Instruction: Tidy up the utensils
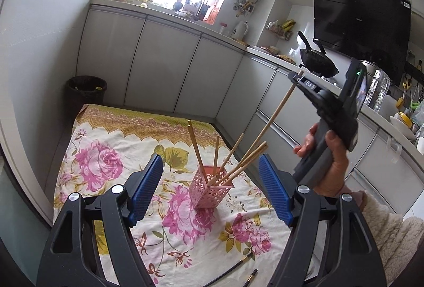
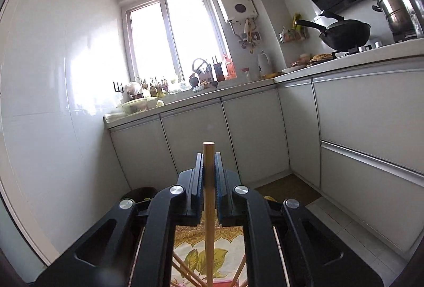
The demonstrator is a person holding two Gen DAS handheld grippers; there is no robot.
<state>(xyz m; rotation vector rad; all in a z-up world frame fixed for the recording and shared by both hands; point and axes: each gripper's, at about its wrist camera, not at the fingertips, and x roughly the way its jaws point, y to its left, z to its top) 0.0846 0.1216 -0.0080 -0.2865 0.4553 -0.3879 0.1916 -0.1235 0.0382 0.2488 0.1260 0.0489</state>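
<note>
Chopsticks (image 1: 228,162) stand in the pink perforated holder (image 1: 210,187) near the middle of your flowered cloth (image 1: 106,159), fanning upward and leaning toward the far right; one gold-tipped stick (image 1: 194,147) tilts the other way, toward the far left. Your left gripper (image 1: 210,185) sits near the camera with its blue pads spread wide, nothing between them, the holder framed in the gap. Two dark chopsticks (image 1: 230,272) lie flat on the near edge of the cloth. To the right, your right hand (image 1: 327,162) raises the right gripper (image 2: 209,170), whose jaws are clamped narrow on one pale wooden chopstick (image 2: 208,207). Its long axis runs from the pads down toward the holder, blunt end poking up past the fingertips. The cloth covers a low surface in a narrow kitchen of grey cabinets (image 1: 159,61), with a dark bin (image 1: 86,90) at the far left, a bright window (image 2: 172,35) beyond, and a black wok (image 1: 318,62) on the right counter.
</note>
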